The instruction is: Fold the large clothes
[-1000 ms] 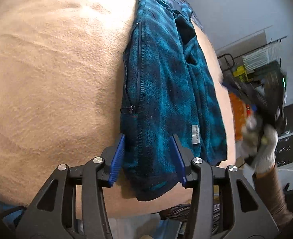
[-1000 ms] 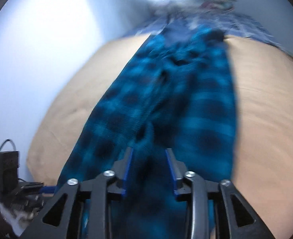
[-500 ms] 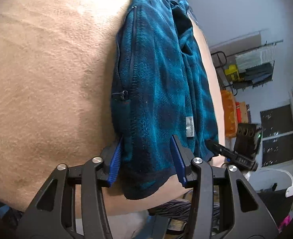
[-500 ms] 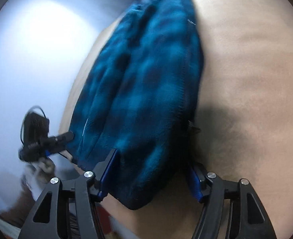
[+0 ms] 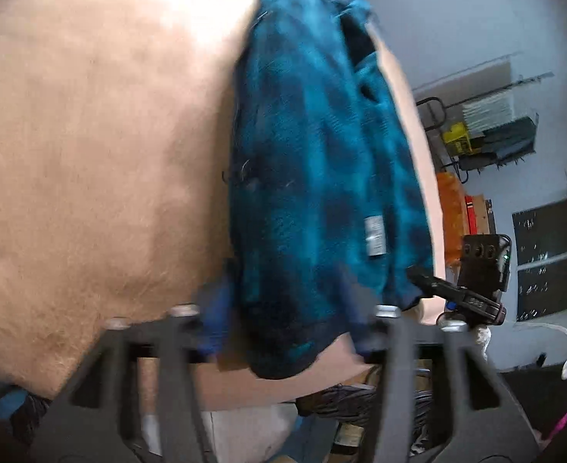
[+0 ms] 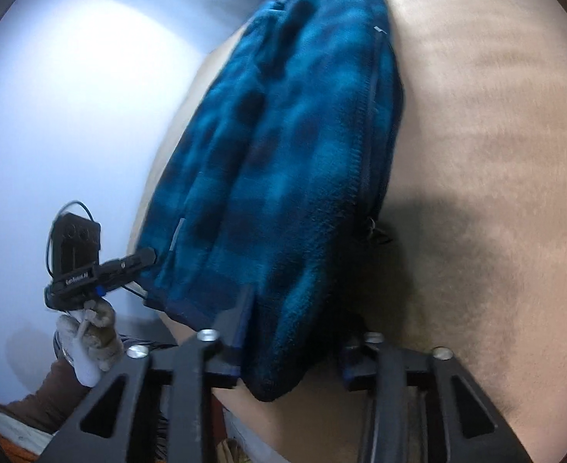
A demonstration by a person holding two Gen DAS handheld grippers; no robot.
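Since a second ago the right gripper (image 6: 295,341) has swung down from over the length of the fleece jacket (image 6: 283,162) to its near hem corner, and its jaws have just been closing; the left gripper (image 5: 287,324) has barely shifted, and its jaws have just been opening. Between the left jaws lies the jacket's lower corner, with the blurred blue pads standing off the cloth on either side, so nothing is clamped there. The right jaws straddle the rounded folded end of the same hem; the left finger lies against the fabric, the right one sits in shadow, and I cannot tell whether the pads press on it. Ahead of both pairs of jaws the teal-and-black plaid jacket (image 5: 314,177) stretches away as a long folded strip on the tan blanket (image 5: 90,154), a small white label (image 5: 374,237) just beyond the left jaws and a zipper pull (image 6: 372,231) beyond the right ones. Off to the right of the left jaws the other gripper (image 5: 457,293) shows at the blanket's edge; to the left of the right jaws a gloved hand (image 6: 90,341) holds its counterpart (image 6: 102,270)
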